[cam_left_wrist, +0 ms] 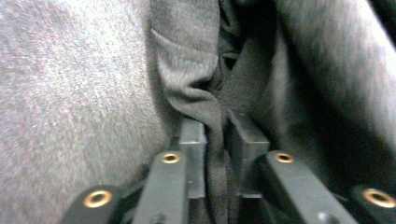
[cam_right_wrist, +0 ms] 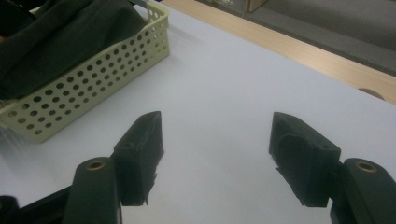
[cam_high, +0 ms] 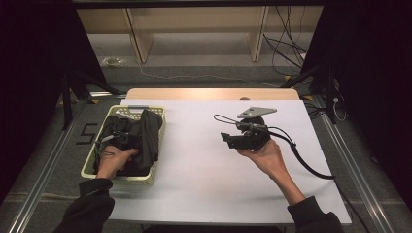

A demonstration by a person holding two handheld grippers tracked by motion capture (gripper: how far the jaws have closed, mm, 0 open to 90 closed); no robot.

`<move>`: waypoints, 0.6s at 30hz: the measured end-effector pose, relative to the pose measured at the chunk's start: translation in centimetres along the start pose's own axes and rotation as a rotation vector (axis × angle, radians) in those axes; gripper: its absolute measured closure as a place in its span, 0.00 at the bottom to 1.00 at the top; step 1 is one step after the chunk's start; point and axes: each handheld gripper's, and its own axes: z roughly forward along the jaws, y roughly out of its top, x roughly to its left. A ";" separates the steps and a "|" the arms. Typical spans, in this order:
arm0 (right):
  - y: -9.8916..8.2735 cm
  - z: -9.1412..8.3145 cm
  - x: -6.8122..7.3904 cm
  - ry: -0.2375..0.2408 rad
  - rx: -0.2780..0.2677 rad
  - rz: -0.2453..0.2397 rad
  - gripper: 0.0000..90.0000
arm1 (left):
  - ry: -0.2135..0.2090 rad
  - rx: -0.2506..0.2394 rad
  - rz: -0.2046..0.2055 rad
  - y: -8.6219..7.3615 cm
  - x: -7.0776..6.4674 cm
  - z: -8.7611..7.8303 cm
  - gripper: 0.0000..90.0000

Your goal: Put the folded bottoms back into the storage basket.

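The left hand-held gripper (cam_high: 116,141) is reaching into the pale yellow perforated basket (cam_high: 158,145) at the left of the white surface (cam_high: 194,160), its jaws nearly closed with a fold of dark cloth (cam_left_wrist: 212,112) lying between them (whether the pads are pressing it cannot be determined). The right hand-held gripper (cam_right_wrist: 215,140) is hovering released above the surface.

Light falls from above onto the white table (cam_high: 204,160), which shows bright and even, while the room at far left and right sinks into near black. Hands cast only faint, soft shadows. The left gripper view is dim, grainy and blurred on the dark cloth (cam_left_wrist: 70,93). The right gripper view is soft, the perforated basket (cam_right_wrist: 93,79) slightly smeared at its near left end.
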 end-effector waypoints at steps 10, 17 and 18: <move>-1.0 -0.8 -0.9 -0.018 0.011 0.012 0.40 | -0.076 -0.089 -0.027 0.6 -0.5 -4.9 0.64; -1.3 -0.9 -0.9 -0.023 0.021 0.008 0.40 | -0.125 -0.131 -0.033 0.8 -2.0 -6.0 0.52; -1.4 -0.9 -0.9 -0.024 0.023 0.006 0.40 | -0.133 -0.135 -0.031 0.8 -2.3 -6.0 0.50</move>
